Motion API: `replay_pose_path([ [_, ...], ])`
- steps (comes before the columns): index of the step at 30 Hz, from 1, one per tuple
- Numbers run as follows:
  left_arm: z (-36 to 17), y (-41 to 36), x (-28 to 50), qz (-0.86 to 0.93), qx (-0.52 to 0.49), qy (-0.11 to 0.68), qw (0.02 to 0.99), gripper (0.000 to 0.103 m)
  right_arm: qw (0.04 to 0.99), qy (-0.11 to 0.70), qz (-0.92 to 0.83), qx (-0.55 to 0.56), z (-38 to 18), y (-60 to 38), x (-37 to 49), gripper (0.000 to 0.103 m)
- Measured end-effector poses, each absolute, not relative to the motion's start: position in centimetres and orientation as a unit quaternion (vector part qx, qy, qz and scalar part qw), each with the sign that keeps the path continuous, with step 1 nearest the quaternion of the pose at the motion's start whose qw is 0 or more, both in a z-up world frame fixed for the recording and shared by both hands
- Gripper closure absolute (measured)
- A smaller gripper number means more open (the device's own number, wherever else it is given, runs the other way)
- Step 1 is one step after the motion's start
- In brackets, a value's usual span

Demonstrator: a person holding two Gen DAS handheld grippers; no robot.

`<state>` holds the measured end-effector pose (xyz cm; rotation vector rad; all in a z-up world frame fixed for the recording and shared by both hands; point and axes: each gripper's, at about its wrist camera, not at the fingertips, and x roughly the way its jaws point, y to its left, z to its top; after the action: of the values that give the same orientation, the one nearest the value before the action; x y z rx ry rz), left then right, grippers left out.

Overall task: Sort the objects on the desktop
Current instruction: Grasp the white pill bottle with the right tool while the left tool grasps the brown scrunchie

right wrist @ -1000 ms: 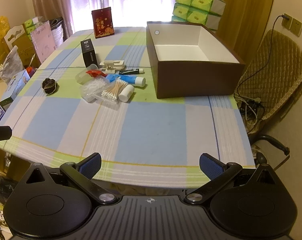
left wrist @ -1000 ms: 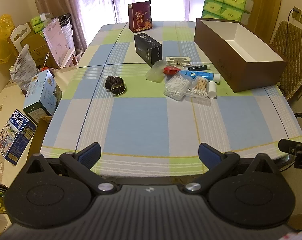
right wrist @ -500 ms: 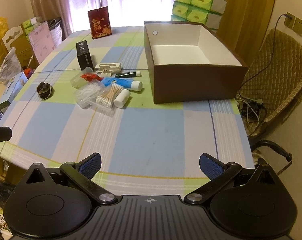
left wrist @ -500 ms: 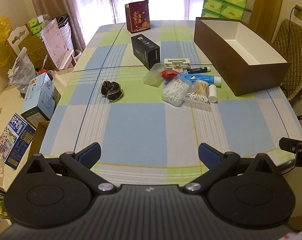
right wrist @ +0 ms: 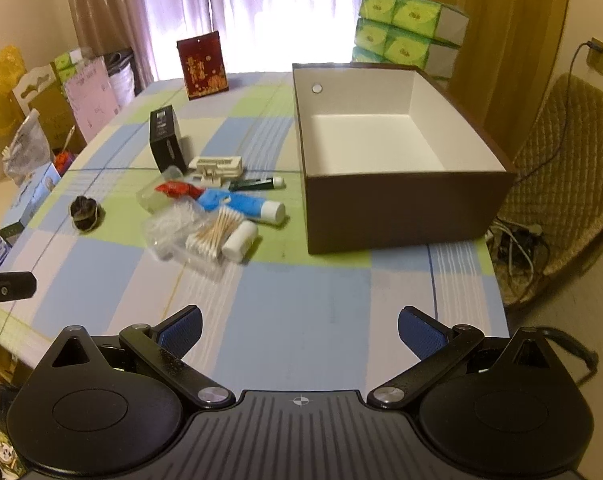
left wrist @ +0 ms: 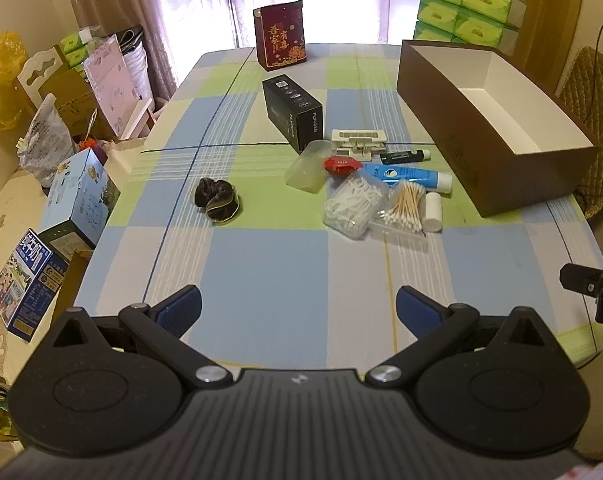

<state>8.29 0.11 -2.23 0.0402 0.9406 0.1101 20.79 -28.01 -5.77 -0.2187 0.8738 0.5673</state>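
Observation:
A heap of small items lies mid-table: cotton swabs (left wrist: 406, 208) (right wrist: 217, 232), a blue tube (left wrist: 405, 176) (right wrist: 241, 204), a white vial (left wrist: 432, 212) (right wrist: 240, 236), a clear floss-pick box (left wrist: 351, 208), a red packet (left wrist: 341, 164) and a black pen-like tube (left wrist: 403, 156). A dark scrunchie (left wrist: 217, 200) (right wrist: 84, 213) lies apart to the left. An empty brown box (left wrist: 497, 136) (right wrist: 401, 208) stands right of the heap. My left gripper (left wrist: 298, 306) and right gripper (right wrist: 299, 326) hover open over the table's near part, holding nothing.
A black carton (left wrist: 295, 114) (right wrist: 166, 138) and a red gift bag (left wrist: 280, 34) (right wrist: 202, 65) stand farther back. Green tissue packs (right wrist: 409, 36) are stacked behind the brown box. Boxes and bags (left wrist: 73, 196) crowd the floor at left; a quilted chair (right wrist: 561, 184) stands at right.
Both grippers have moved forward over the table, so the heap and the brown box look nearer. Both stay open. No object has moved.

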Motion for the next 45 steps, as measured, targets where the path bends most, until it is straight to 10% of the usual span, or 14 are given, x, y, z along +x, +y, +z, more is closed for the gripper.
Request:
replay_pose_path([
  [45,-5.1,6.6,20.7,-0.036,0.05,0.456,0.888,0.003,0.858,0.455,0.235,-0.024,-10.5,-20.0,25.9,0.01],
])
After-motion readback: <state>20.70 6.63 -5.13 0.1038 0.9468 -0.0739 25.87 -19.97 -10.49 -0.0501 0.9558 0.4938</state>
